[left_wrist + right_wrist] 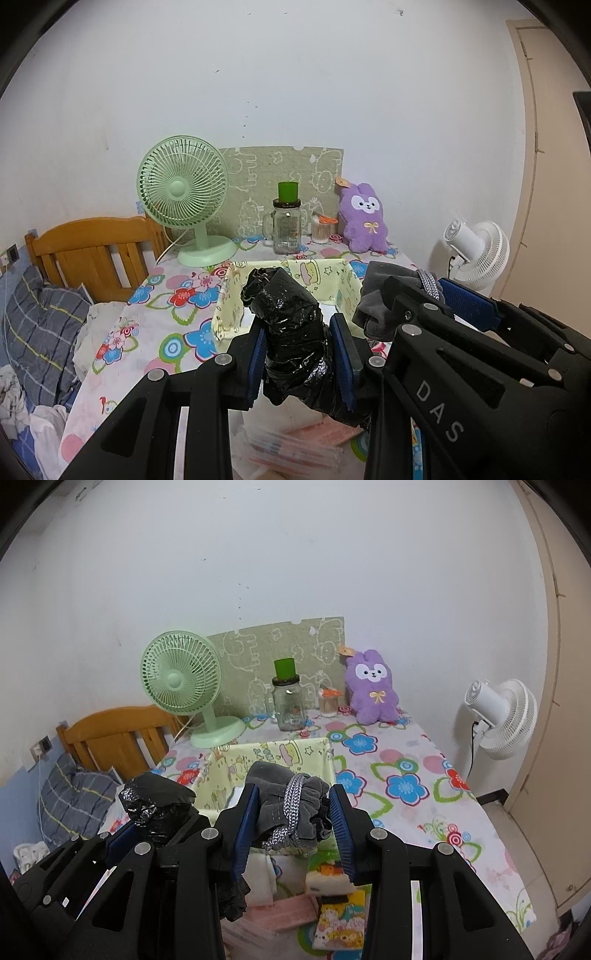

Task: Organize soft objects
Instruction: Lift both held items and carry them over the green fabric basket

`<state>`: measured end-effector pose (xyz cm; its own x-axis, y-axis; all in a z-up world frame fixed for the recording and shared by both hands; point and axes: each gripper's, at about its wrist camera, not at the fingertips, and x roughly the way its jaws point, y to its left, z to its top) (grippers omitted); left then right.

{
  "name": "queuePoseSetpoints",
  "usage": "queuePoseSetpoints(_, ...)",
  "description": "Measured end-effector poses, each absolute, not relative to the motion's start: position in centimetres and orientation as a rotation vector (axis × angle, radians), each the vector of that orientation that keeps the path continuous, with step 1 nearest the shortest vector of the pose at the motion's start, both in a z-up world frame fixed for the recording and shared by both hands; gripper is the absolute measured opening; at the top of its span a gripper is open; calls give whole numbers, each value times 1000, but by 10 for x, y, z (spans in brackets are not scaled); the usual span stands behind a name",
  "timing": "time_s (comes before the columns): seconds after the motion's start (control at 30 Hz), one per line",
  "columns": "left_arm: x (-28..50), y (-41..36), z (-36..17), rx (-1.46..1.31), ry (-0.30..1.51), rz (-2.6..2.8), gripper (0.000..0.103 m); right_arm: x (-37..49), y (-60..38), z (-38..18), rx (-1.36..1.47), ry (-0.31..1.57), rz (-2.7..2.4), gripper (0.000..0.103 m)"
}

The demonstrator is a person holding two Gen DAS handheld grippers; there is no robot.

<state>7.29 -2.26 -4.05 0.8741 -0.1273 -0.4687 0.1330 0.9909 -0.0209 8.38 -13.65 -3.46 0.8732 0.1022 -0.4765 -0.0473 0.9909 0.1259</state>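
**Two soft bundles held above the fabric bin**

The left tool [301, 356] clamps a crinkly black plastic-bag roll [291, 325] mid-length; the right tool [291, 821] grips a grey velvet pouch with silver cord [288, 805]. Both hang over the yellow printed fabric bin [273, 755] on the floral worktop [406, 786]. Both look light and squashy; the plastic probably slips, so mid-body grips suit.

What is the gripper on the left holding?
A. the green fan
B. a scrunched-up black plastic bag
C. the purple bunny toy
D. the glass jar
B: the left gripper has its blue fingers pressed on both sides of a crumpled black plastic bag.
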Motion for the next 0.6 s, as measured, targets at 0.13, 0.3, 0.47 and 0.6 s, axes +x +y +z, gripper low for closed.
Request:
queuePoseSetpoints(0.13, 86, -21, -40, 7, 495, -134, 33, 96, -134, -34, 116, 508, 79, 43)
queuePoseSetpoints(0.3, 102, -20, -40, 3, 501, -134, 33, 116, -132, -35, 114, 515, 79, 43)
queuePoseSetpoints(0.47, 124, -18, -44, 1, 518, -135, 34, 136, -131, -39, 114, 528, 76, 43)
queuePoseSetpoints(0.6, 143, -17, -48, 1, 533, -132, 34, 157, -130, -44, 114, 544, 77, 43)
